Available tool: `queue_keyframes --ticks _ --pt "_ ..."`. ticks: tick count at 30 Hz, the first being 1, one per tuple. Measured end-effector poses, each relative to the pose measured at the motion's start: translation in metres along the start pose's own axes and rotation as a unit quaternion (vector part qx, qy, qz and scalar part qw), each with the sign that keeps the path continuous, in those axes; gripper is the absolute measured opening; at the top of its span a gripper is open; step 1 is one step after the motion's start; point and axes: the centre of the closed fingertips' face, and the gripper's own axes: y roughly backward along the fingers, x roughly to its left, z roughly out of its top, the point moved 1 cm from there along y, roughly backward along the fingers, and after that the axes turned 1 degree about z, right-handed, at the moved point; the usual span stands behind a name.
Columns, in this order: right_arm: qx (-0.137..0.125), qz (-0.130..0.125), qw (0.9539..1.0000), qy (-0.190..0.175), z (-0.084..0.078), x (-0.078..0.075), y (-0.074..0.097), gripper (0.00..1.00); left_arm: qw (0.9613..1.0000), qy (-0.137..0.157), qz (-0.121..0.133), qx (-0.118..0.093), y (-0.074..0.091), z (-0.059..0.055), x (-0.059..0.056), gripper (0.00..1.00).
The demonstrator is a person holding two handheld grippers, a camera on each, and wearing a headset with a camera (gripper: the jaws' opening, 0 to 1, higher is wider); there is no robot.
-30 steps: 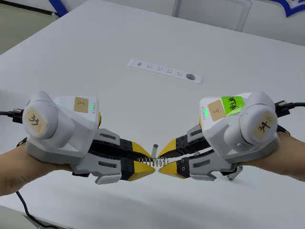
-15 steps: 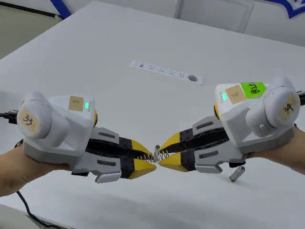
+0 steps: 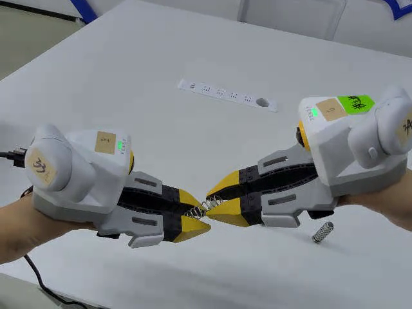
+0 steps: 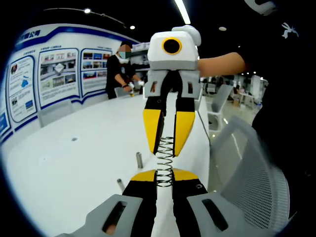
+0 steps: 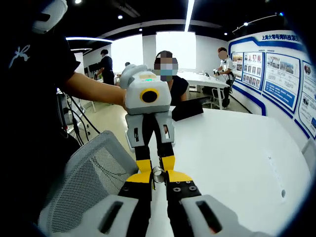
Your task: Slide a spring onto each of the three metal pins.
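A coiled steel spring point(image 3: 201, 208) spans the gap between my two grippers, sloping up toward the right one. My left gripper point(image 3: 201, 216) is shut on its near end, seen between the yellow tips in the left gripper view point(image 4: 165, 176). My right gripper point(image 3: 210, 205) faces it nose to nose and is shut on the spring's other end point(image 4: 165, 143). In the right gripper view point(image 5: 158, 178) the spring's round end point(image 5: 158, 173) sits at the jaw tips. Two upright metal pins point(image 4: 139, 160) point(image 4: 120, 184) stand on the white table below. A second spring point(image 3: 322, 232) lies loose under the right gripper.
A white power strip point(image 3: 225, 94) lies across the table point(image 3: 129, 77) beyond the grippers. A mesh office chair point(image 5: 94, 173) stands beside the table's edge. People sit and stand at other tables in the background.
My right gripper has risen and swung up to the right, tilting the spring. The pin seen between the jaw tips earlier is now hidden behind the right jaws. The left gripper has barely moved.
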Motion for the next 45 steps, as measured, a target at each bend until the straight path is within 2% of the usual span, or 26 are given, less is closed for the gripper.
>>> queue_keyframes --ticks 9,14,17,21,24,28,29,35,39,43,45 --pt "-0.024 0.001 0.9997 -0.009 0.014 0.004 -0.008 0.11 0.9999 0.006 -0.007 -0.006 -0.002 0.001 -0.001 0.1" --pt "-0.023 0.001 0.9997 -0.007 0.015 0.003 -0.011 0.11 1.0 0.002 -0.008 -0.001 -0.001 0.0 -0.001 0.1" --pt "-0.026 0.0 0.9996 -0.007 0.017 0.004 -0.01 0.11 0.9997 0.022 -0.013 -0.006 -0.001 0.002 -0.002 0.1" --pt "-0.022 -0.013 0.9997 -0.002 0.019 0.0 -0.009 0.11 0.9998 0.018 0.001 -0.011 0.0 0.003 0.003 0.11" --pt "-0.024 -0.023 0.9995 -0.002 0.022 -0.004 -0.008 0.11 0.9991 0.028 0.019 -0.026 0.002 0.007 0.009 0.12" --pt "-0.029 -0.035 0.999 -0.001 0.028 -0.012 -0.004 0.11 0.9982 0.033 0.028 -0.041 0.007 0.012 0.013 0.21" --pt "-0.029 -0.035 0.9989 -0.001 0.028 -0.013 -0.003 0.11 0.9982 0.033 0.03 -0.041 0.007 0.013 0.013 0.24" --pt "-0.032 -0.055 0.998 0.003 0.031 -0.027 0.004 0.11 0.9973 0.038 0.053 -0.035 0.014 0.007 0.023 0.3" --pt "-0.028 -0.076 0.9967 -0.002 0.026 -0.045 0.009 0.11 0.9962 0.046 0.065 -0.036 0.02 0.006 0.029 0.34" --pt "-0.017 -0.107 0.994 -0.015 0.015 -0.063 0.013 0.11 0.9944 0.058 0.076 -0.047 0.028 0.006 0.035 0.45" --pt "-0.011 -0.124 0.992 -0.023 0.008 -0.071 0.015 0.11 0.9939 0.056 0.082 -0.048 0.031 0.006 0.038 0.46"
